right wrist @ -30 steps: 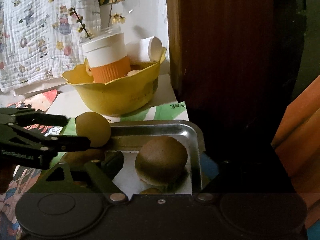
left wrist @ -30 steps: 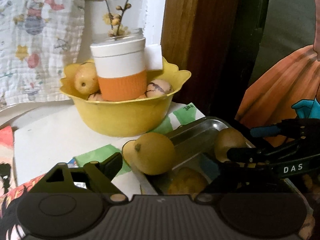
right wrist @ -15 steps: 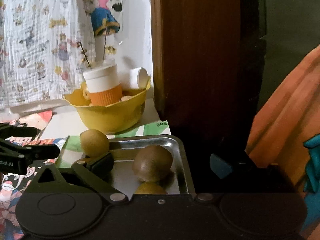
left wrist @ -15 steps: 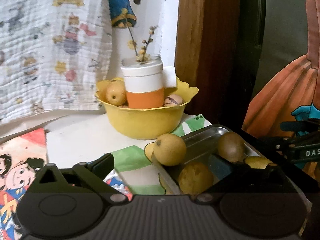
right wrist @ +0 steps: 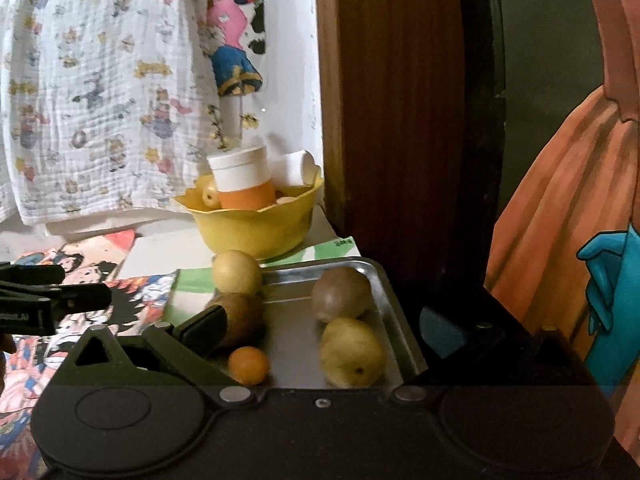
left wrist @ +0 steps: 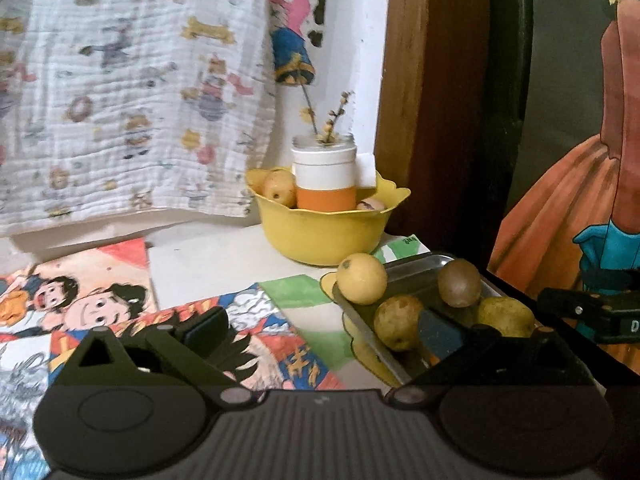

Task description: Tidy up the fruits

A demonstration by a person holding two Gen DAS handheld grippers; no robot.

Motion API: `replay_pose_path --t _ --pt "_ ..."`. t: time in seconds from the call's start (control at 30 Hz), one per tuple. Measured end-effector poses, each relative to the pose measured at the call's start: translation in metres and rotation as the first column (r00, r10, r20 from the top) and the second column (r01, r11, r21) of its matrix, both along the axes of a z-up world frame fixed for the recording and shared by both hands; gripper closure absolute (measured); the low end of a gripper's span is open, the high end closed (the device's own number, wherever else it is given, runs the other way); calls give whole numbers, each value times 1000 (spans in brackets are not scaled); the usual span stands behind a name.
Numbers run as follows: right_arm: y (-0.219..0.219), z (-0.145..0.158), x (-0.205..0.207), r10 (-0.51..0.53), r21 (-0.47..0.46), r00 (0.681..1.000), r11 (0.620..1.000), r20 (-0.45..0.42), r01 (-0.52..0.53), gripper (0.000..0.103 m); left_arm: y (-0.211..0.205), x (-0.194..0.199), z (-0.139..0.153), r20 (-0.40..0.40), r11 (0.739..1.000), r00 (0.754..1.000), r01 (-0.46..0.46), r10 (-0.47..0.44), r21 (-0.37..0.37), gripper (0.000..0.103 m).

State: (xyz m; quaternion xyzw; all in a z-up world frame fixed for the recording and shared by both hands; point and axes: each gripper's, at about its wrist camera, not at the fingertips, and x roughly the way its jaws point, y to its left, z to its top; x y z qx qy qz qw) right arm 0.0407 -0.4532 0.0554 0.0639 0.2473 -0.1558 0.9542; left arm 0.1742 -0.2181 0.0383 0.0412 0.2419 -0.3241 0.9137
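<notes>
A metal tray (right wrist: pixel 384 280) holds several fruits: a yellow round fruit (right wrist: pixel 236 272) at its far left corner, two brown kiwis (right wrist: pixel 342 293) (right wrist: pixel 244 316), a yellow pear-like fruit (right wrist: pixel 352 352) and a small orange (right wrist: pixel 248 365). The tray (left wrist: pixel 416 270) and the yellow fruit (left wrist: pixel 361 284) also show in the left wrist view. A yellow bowl (left wrist: pixel 324 232) behind holds more fruit and an orange-and-white cup (left wrist: pixel 325 178). My left gripper (left wrist: pixel 324 332) is open and empty, left of the tray. My right gripper (right wrist: pixel 320 332) is open and empty above the tray's near side.
Cartoon-printed mats (left wrist: pixel 100 304) cover the table to the left. A patterned white cloth (left wrist: pixel 120 80) hangs behind. A dark wooden post (right wrist: pixel 392 100) stands right of the bowl. A painted orange panel (right wrist: pixel 560 200) is at the right.
Both grippers have pulled back and up from the tray. The left gripper let go of the yellow fruit, which now rests at the tray's corner. More of the table shows.
</notes>
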Motion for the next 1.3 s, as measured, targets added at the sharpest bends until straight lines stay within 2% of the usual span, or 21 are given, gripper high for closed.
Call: replay_pose_path --t 0.27,0.47,0.7,0.87,1.07,1.13,1.3 --pt "51 4 -37 -32 -53 997 998 65 36 1 45 -29 -8 -3 998 998 -57 57 -23 1" --pt "92 -1 -58 -56 -84 994 994 93 64 1 86 -45 -14 10 991 991 -133 133 -18 1" --pt "126 -6 -75 -95 -30 991 995 98 98 1 129 -52 -16 -5 975 975 -222 222 -35 1" --pt "147 -16 -90 -142 19 985 990 100 141 1 152 -62 -27 -27 970 970 -241 240 -22 1" --pt "170 -25 -113 -235 64 963 971 133 229 1 178 -79 -36 -25 965 965 -262 262 -6 1" --pt "176 -28 -118 -240 85 961 969 134 231 1 188 -85 -37 -21 963 963 -270 270 -6 1" --pt "194 -33 -126 -216 64 969 976 119 209 1 207 -94 -39 -33 961 960 -277 277 0 1"
